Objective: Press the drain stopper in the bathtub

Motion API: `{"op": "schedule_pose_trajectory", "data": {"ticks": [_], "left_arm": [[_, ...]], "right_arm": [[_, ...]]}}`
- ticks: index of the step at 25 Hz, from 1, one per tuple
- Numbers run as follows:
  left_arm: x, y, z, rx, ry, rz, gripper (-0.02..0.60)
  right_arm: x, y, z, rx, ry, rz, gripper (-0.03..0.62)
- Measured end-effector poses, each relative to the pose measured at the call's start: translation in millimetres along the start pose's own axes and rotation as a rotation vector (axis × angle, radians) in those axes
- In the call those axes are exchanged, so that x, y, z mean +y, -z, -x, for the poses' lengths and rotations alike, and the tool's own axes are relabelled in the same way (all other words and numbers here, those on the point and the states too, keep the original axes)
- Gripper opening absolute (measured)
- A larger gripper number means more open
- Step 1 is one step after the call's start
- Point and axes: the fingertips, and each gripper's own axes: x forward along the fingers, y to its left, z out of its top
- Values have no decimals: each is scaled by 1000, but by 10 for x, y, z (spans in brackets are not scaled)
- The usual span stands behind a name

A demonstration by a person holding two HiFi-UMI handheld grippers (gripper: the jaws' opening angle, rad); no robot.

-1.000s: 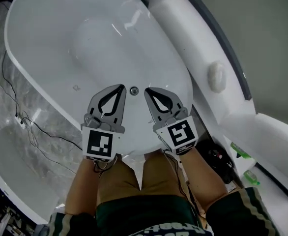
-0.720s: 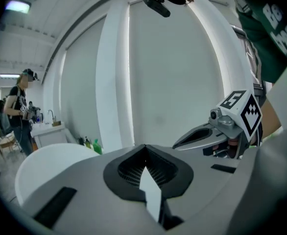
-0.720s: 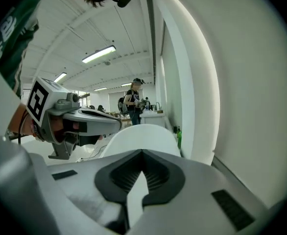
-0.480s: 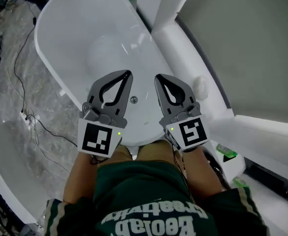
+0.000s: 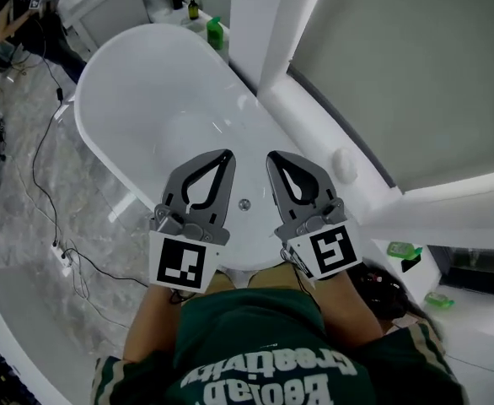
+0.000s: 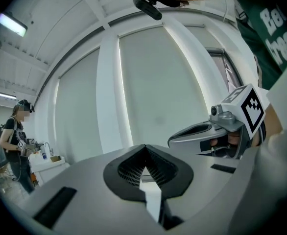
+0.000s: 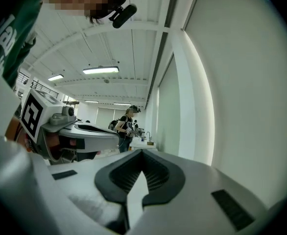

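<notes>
The white oval bathtub (image 5: 137,99) lies below me in the head view. Its small round metal drain stopper (image 5: 244,203) shows on the tub floor, in the gap between my two grippers. My left gripper (image 5: 227,154) and right gripper (image 5: 271,156) hang side by side above the tub, both shut and empty, neither touching the stopper. In the left gripper view the left gripper (image 6: 144,148) points up at the wall, jaws together, with the right gripper (image 6: 217,130) beside it. The right gripper view shows the right gripper (image 7: 142,153) shut, and the left gripper (image 7: 72,126) at its left.
A white pillar (image 5: 268,24) and a ledge with a round white knob (image 5: 343,162) run along the tub's right side. Green bottles stand at the tub's far end (image 5: 214,32) and at the right (image 5: 405,250). Cables (image 5: 57,226) trail over the marble floor. A person (image 5: 2,11) stands far left.
The head view has swung up and pulled back, showing the whole tub. Both grippers stay shut side by side. The stopper now shows between their jaws rather than at their tips.
</notes>
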Motion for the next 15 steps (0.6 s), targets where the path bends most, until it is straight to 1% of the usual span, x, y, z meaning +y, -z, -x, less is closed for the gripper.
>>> {"op": "schedule_pose_trajectory", "data": {"ticks": [7,9,12,15], "left_arm": [[-31,-295,316,-76,121,-28,8],[-28,-361,413,-88,137,-19,8],[-65,-476,525,-103,152,-3,8],[-131,-604,600,-120,170,-22,8]], "right_arm": [[208,-398,212,-30,123,26,15],[260,-502,305,-43,153,26,15],[323,-651,455,-60,187,54,15],[364,-768,565,-69,198,70,15]]}}
